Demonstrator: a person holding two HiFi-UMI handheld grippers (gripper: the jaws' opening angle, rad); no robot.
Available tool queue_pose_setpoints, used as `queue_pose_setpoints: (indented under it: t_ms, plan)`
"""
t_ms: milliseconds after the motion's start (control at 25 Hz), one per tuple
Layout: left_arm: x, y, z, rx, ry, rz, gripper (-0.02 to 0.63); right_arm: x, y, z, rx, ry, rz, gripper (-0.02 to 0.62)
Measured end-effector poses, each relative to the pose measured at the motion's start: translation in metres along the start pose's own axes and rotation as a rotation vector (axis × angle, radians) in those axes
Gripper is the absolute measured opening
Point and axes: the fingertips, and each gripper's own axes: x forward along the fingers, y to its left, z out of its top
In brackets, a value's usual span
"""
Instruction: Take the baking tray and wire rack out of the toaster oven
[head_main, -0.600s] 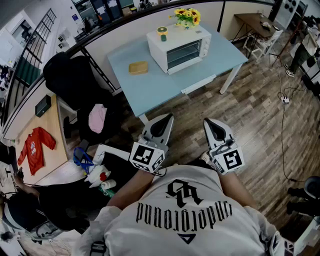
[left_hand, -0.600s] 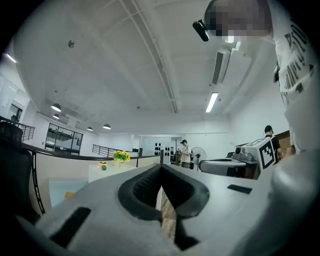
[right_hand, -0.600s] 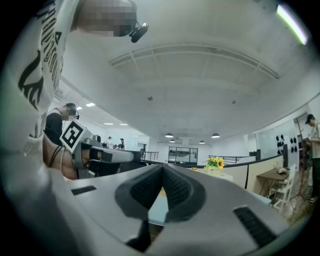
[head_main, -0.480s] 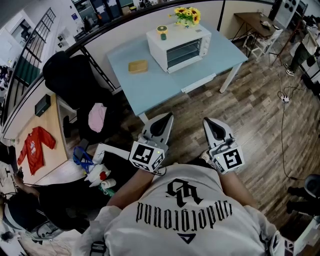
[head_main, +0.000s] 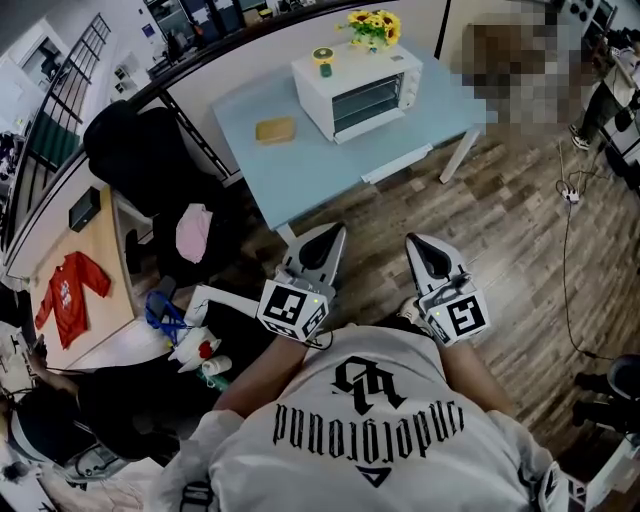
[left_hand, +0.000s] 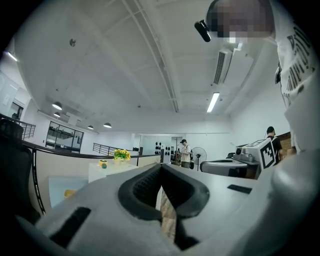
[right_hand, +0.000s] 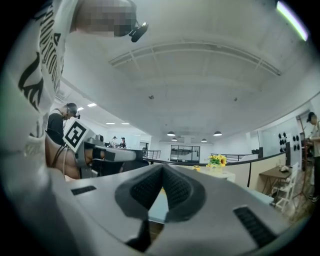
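Head view: toaster oven (head_main: 358, 90) contents indistinct

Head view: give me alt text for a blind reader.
A white toaster oven, door closed, sits on a light blue table, well ahead of the person. The left hand-held gripper and right hand-held gripper are shut and empty above the wood floor.

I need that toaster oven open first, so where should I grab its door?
Probably the top edge of the door, coming from the front: the toaster oven stands shut, its window facing you. A handle is too small to make out.
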Motion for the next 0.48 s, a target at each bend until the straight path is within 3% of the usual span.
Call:
queue_pose_setpoints:
  t_ms: [280, 400, 480]
  plan:
    - [0.013, -0.003, -0.006, -0.021, 0.007, 0.003, 0.009, 0.005, -0.007, -0.005, 0.025, 0.004, 0.032, 0.005]
    - [0.021, -0.001, -0.009, -0.032, 0.016, 0.011, 0.102, 0.008, -0.017, -0.007, 0.039, 0.007, 0.027, 0.009]
    - [0.028, 0.000, -0.012, -0.036, 0.022, 0.021, 0.185, 0.011, -0.023, -0.011, 0.062, 0.015, 0.033, 0.132]
